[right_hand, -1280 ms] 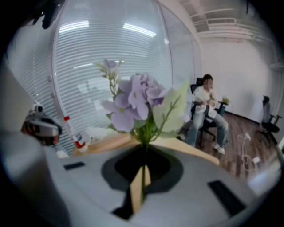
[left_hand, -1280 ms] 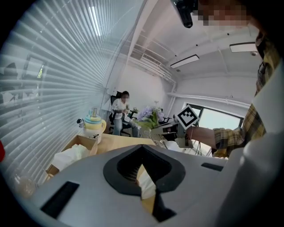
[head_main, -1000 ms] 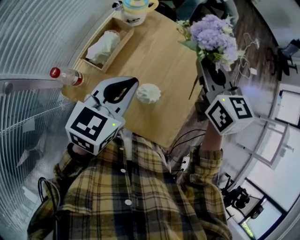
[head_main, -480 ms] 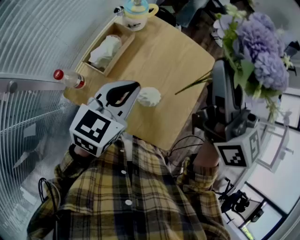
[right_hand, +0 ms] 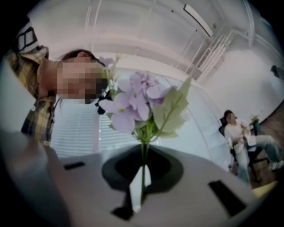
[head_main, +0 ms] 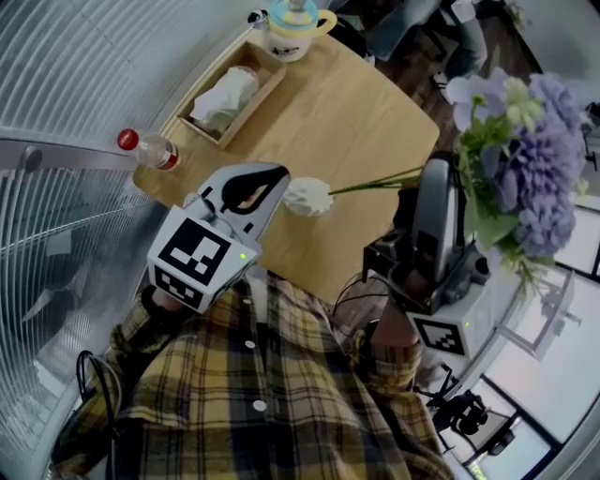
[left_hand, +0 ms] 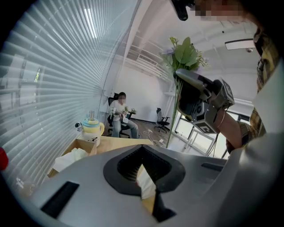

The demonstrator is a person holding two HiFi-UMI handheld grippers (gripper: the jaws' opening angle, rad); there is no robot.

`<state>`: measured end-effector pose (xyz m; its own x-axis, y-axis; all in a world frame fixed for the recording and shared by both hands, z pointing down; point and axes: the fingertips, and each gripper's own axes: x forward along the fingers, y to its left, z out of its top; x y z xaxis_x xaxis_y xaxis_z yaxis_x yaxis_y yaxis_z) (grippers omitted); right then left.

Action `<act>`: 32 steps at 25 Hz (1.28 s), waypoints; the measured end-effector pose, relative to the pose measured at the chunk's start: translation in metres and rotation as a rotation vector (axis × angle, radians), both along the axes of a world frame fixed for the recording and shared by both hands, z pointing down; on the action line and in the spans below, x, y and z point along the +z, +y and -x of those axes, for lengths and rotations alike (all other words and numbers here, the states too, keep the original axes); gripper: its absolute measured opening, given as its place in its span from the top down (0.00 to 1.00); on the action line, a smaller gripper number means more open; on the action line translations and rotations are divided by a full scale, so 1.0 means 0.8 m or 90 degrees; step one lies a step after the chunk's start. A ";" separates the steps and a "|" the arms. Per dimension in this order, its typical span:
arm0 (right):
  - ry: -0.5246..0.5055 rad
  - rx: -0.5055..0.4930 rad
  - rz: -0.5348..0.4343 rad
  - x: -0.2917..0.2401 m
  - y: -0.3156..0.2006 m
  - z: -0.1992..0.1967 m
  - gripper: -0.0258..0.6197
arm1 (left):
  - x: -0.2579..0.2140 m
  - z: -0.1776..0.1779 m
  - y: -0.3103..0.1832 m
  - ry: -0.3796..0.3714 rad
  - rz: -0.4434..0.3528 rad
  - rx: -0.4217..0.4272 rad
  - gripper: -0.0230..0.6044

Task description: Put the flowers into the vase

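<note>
A small white vase (head_main: 309, 198) stands on the wooden table (head_main: 347, 103). My left gripper (head_main: 279, 174) lies against the vase's left rim, and its jaws look shut on it. In the left gripper view the left gripper (left_hand: 142, 150) shows something white in its gap. My right gripper (head_main: 434, 176) is shut on the stems of a purple flower bunch (head_main: 544, 178), raised to the right of the table. The thin green stems (head_main: 375, 183) run left to the vase's mouth. In the right gripper view a stem (right_hand: 143, 177) runs through the right gripper (right_hand: 143, 150) up to the blooms (right_hand: 133, 102).
A wooden tray with white tissue (head_main: 228, 94) and a yellow-and-blue pot (head_main: 295, 21) sit at the table's far end. A red-capped bottle (head_main: 148, 150) lies at its left edge beside a ribbed wall. A seated person (left_hand: 119, 116) is beyond the table.
The right gripper has risen and tilted upward with the flowers, which now sit higher and further right. The stem ends have swung over to the vase. The left gripper has kept still.
</note>
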<state>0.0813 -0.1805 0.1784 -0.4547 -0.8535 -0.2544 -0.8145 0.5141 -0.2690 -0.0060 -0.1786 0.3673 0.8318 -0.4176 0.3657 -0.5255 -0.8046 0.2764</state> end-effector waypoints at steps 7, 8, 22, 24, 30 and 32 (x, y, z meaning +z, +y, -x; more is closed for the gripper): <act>-0.012 -0.025 0.006 0.053 0.007 0.006 0.93 | 0.008 0.004 -0.001 -0.005 0.008 -0.004 0.95; -0.012 -0.027 0.008 0.061 0.010 0.006 0.93 | 0.009 0.005 0.000 -0.005 0.008 -0.004 0.95; 0.031 -0.053 0.055 0.130 0.029 0.032 0.93 | 0.011 0.016 0.012 -0.010 0.016 -0.012 0.95; 0.039 -0.055 0.065 0.140 0.032 0.034 0.93 | 0.012 0.017 0.015 -0.010 0.016 -0.012 0.95; 0.077 -0.062 0.099 0.162 0.031 0.046 0.93 | 0.017 0.020 0.018 -0.011 0.016 -0.012 0.95; 0.097 -0.060 0.118 0.177 0.038 0.045 0.93 | 0.017 0.021 0.020 -0.012 0.016 -0.012 0.95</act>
